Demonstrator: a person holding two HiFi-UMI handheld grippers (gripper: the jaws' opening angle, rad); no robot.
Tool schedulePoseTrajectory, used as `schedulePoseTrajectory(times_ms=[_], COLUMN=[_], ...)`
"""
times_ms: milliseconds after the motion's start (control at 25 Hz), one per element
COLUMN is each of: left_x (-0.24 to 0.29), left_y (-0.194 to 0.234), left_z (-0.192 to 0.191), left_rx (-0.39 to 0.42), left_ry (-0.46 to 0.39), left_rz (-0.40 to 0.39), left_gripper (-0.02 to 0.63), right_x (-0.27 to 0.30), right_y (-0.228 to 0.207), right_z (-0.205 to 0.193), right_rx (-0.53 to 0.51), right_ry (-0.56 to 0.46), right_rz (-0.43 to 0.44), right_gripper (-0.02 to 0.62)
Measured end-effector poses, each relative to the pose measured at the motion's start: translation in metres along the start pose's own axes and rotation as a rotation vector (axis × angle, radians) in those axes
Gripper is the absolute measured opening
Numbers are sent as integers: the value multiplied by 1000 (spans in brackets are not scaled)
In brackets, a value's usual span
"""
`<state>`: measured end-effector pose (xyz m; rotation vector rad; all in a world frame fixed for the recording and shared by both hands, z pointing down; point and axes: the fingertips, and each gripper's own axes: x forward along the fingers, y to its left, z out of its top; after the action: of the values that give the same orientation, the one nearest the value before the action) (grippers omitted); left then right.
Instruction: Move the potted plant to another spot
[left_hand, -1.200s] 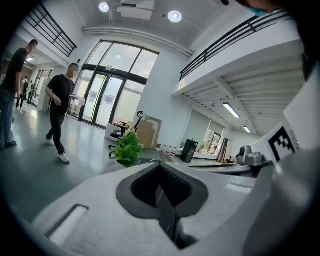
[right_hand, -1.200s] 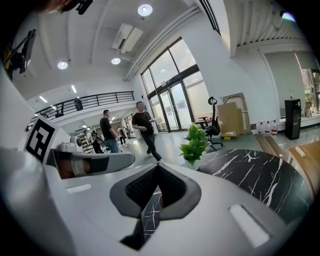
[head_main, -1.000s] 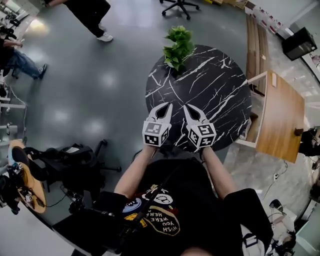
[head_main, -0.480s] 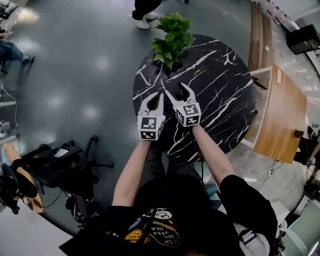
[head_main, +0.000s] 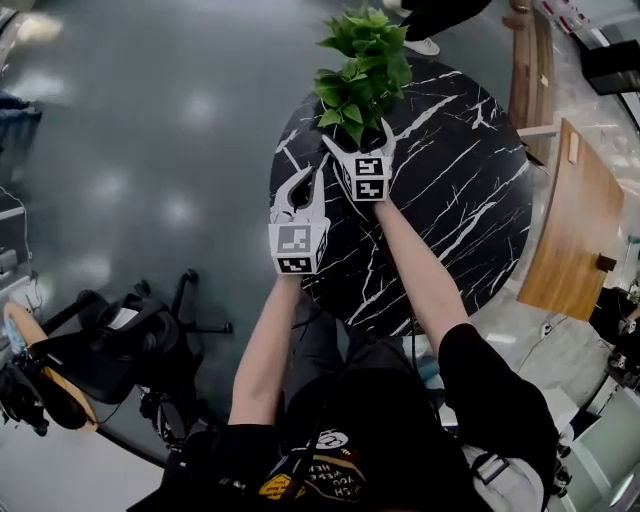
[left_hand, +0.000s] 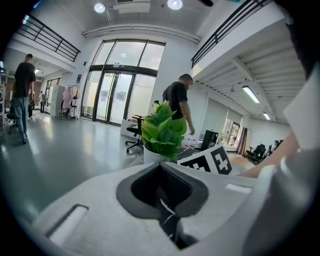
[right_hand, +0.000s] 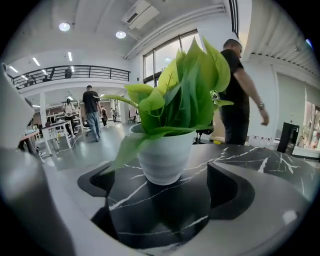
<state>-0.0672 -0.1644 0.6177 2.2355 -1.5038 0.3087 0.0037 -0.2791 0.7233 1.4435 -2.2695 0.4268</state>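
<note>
The potted plant (head_main: 362, 70), green leaves in a white pot (right_hand: 162, 155), stands near the far edge of the round black marble table (head_main: 450, 200). My right gripper (head_main: 358, 138) reaches right up to it. Its jaws are opening wide, and in the right gripper view (right_hand: 157, 190) the pot stands at their mouth with neither pad touching it. My left gripper (head_main: 300, 182) hangs shut and empty over the table's left edge, behind and left of the plant. In the left gripper view (left_hand: 161, 167) the plant (left_hand: 162, 132) and the right gripper's marker cube (left_hand: 210, 161) lie ahead.
A wooden table (head_main: 575, 230) adjoins the marble one on the right. A person (right_hand: 240, 100) walks just beyond the plant. On the grey floor at the lower left stand a black chair and bags (head_main: 120, 340).
Both grippers moved forward over the table toward the plant, the right one farther. The right jaws went from shut to wide apart. The left jaws stayed shut.
</note>
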Motion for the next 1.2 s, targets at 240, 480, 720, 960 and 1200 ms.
schedulePoseTrajectory(times_ms=[240, 480, 720, 960, 1200], left_x=[21, 22, 19, 38, 62], left_y=[22, 31, 30, 10, -38], left_z=[8, 12, 12, -12, -34], left_rx=[6, -9, -13, 28, 53], left_ry=[-2, -4, 9, 87, 135], left_rz=[-16, -27, -46, -78, -138], left_gripper=[5, 5, 5, 5, 5], right_x=[34, 49, 43, 20, -15], right_y=[-1, -9, -13, -35, -90], right_z=[15, 24, 23, 9, -11], right_rx=[8, 14, 18, -2, 22], right_ry=[-18, -13, -23, 23, 34], right_rz=[-17, -59, -74, -67, -112], right_gripper=[563, 521, 492, 492, 492])
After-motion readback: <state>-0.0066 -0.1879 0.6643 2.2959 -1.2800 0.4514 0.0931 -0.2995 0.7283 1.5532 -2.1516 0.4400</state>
